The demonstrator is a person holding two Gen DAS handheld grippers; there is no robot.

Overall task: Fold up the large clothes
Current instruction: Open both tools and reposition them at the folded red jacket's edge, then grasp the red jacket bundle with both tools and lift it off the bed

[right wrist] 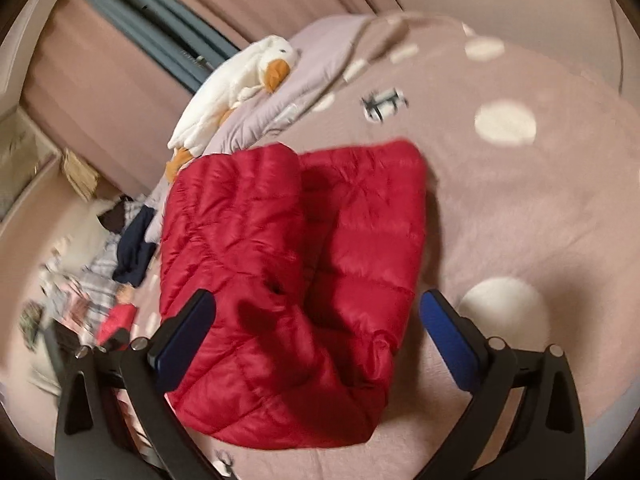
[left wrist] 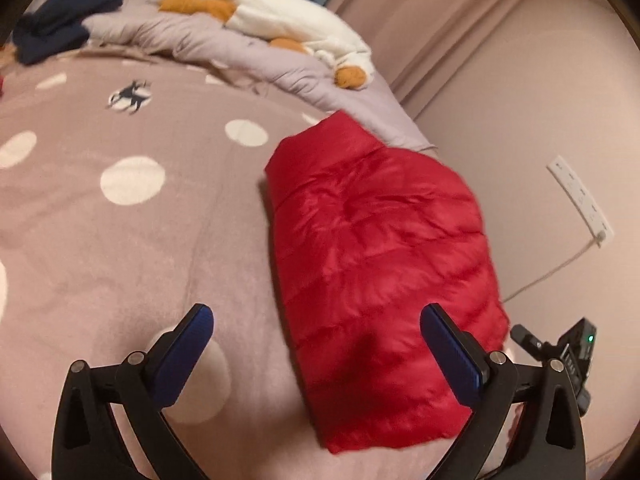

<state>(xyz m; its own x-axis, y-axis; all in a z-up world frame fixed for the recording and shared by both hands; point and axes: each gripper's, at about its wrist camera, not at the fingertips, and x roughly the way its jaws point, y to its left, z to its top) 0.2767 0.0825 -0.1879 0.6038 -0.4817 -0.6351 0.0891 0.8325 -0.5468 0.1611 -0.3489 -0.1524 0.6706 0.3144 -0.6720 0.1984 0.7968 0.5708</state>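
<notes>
Jaws on both grippers stand wide apart with nothing between the pads: the left gripper (left wrist: 316, 322) hangs over the bed (left wrist: 120, 240), the right gripper (right wrist: 318, 308) over the red puffer jacket (right wrist: 296, 280). That jacket lies folded on the pink spotted blanket, filling the centre of the right wrist view and sitting right of centre in the left wrist view. A white plush duck (left wrist: 296, 24) rests on a grey quilt (left wrist: 192, 40) at the upper middle.

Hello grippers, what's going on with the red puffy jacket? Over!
Left gripper open, empty. Right gripper open, empty. Red quilted puffer jacket lies folded on the pink spotted blanket. Nothing blocking it.
</notes>
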